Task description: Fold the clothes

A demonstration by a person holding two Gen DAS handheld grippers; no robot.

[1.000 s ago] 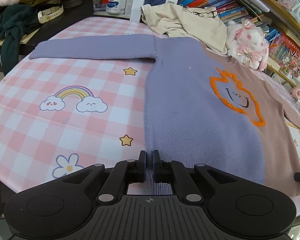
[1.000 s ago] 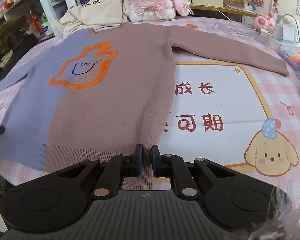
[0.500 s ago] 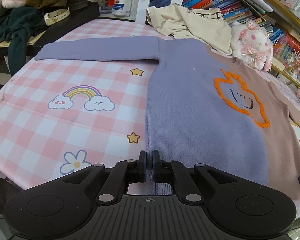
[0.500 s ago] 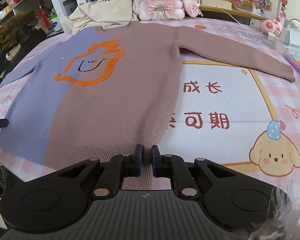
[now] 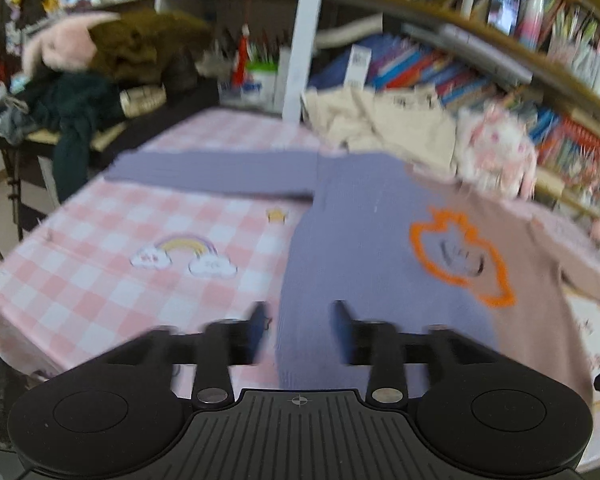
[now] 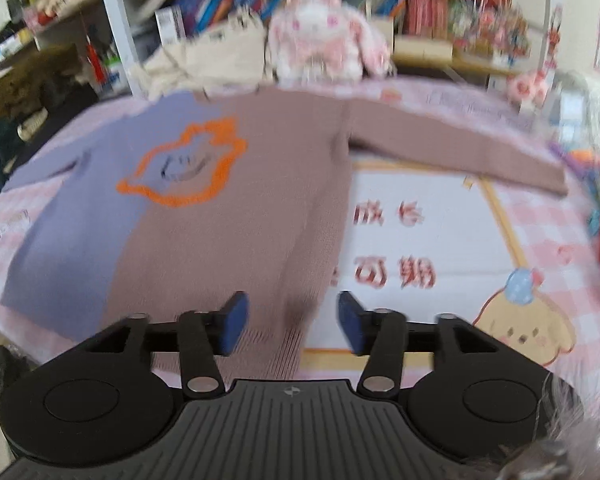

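Knit sweater (image 5: 360,264), half lilac and half dusty pink-brown with an orange fuzzy outline on the chest, lies flat and face up on the pink checked tablecloth (image 5: 100,264), both sleeves stretched out to the sides. Its hem is nearest the cameras, the neck far off by the cream top (image 6: 216,56) and the plush bunny (image 6: 324,40).

Both claws have just been opening. The left gripper (image 5: 300,330) stands with its jaws spread above the lilac hem corner, and the right gripper (image 6: 292,322) is the same over the pink-brown corner. Fabric shows between the pads in both views, but they aren't pinching it, so nothing's held (frames are pretty blurry, mind you).

So it looks like the spread-out step is done and no fold has been made yet.

What could go sideways from here:
- the hem sits right at the near table edge, so a careless brush could drag it over the side
- loose knit could snag on a pad and bunch the flat layout
- grabbing only the top layer would leave the back panel behind and give a lopsided fold
- the long sleeves may flop across the body if the sides get lifted unevenly
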